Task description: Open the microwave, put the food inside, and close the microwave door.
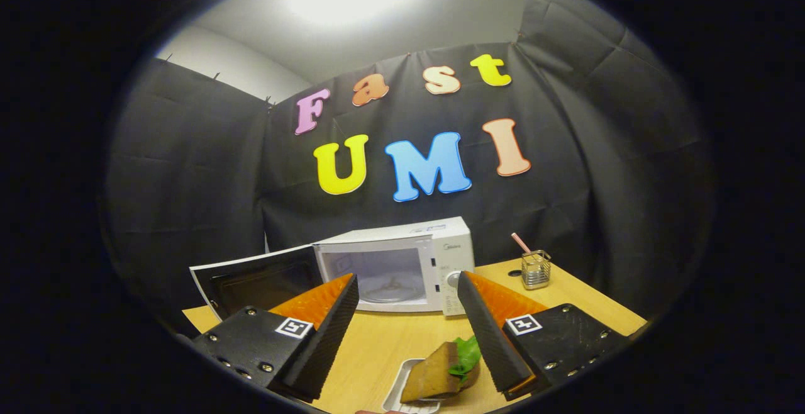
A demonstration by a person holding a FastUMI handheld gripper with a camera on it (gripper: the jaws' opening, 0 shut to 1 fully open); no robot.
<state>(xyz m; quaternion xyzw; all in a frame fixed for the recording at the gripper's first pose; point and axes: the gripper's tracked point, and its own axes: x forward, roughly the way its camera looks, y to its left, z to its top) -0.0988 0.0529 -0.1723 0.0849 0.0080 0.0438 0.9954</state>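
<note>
A white microwave (427, 257) stands at the back of the wooden table (390, 338), beyond my fingers. Its door (261, 285) is swung wide open to the left, and the cavity with its glass turntable (390, 291) shows. The food, a sandwich with brown bread and green lettuce (443, 370), lies on a small white tray (402, 395) low between my fingers, nearer the right one. My gripper (407, 283) is open; the fingers stand wide apart and touch nothing.
A small glass holder with a pink straw (534, 268) stands on the table to the right of the microwave, with a small dark object beside it. Bare tabletop lies between the sandwich and the microwave.
</note>
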